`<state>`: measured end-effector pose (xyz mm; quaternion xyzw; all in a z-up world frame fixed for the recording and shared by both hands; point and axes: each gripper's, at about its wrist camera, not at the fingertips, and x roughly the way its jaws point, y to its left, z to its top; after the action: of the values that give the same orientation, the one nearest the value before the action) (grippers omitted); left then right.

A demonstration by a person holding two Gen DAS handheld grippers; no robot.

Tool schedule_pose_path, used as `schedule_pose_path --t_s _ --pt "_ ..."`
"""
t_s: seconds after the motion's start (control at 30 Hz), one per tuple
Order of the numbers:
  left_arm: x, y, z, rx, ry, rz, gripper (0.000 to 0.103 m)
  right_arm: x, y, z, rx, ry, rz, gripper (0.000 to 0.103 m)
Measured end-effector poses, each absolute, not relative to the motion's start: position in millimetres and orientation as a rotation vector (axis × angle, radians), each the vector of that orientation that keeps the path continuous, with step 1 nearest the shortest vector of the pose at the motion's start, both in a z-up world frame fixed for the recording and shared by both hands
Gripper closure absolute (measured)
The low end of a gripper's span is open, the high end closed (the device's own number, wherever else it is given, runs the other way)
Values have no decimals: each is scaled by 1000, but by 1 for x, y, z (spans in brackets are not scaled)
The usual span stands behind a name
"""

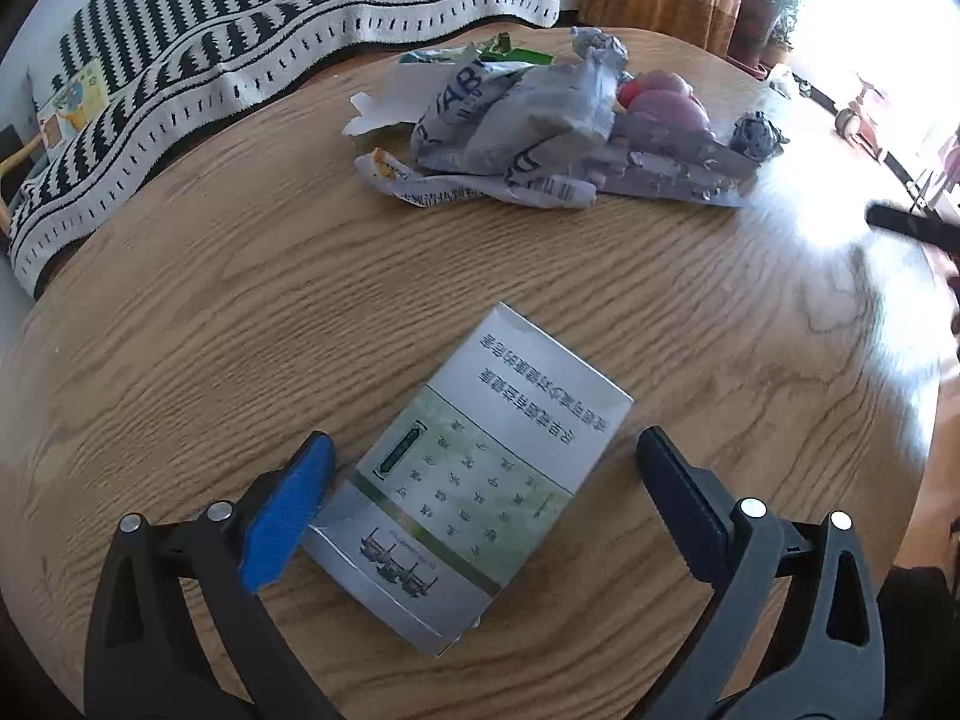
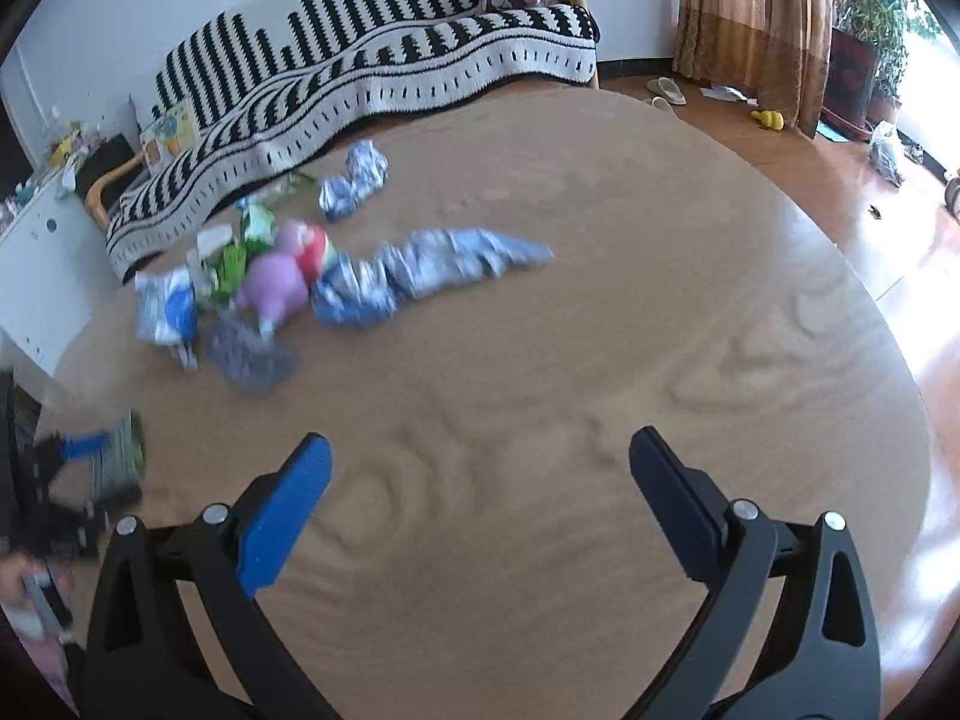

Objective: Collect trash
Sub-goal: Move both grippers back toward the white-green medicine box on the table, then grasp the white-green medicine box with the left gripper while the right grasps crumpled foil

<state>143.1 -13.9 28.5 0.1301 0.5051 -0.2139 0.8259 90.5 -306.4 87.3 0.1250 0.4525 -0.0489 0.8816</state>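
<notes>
With its jaws apart around the flat cigarette pack (image 1: 480,474) lying on the table (image 1: 210,312), the left hand-held gripper (image 1: 483,468) should square up and close on the pack's long sides, while the right hand-held gripper (image 2: 480,474), also spread, hangs empty, the crumpled wrappers (image 1: 540,132) heaped at twelve o'clock.

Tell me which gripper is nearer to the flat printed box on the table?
Left. The left gripper is open around the box. The right gripper is open over bare table, well to the box's right.
</notes>
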Motion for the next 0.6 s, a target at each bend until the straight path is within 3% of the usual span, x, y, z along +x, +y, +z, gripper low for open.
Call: schedule_pose_path --t_s 0.4,0.6 --pt "139 1 27 273 1042 -473 5 192 -274 88 204 925 -214 7" --pt "155 21 25 217 1012 -396 5 185 -287 72 200 970 -251 7"
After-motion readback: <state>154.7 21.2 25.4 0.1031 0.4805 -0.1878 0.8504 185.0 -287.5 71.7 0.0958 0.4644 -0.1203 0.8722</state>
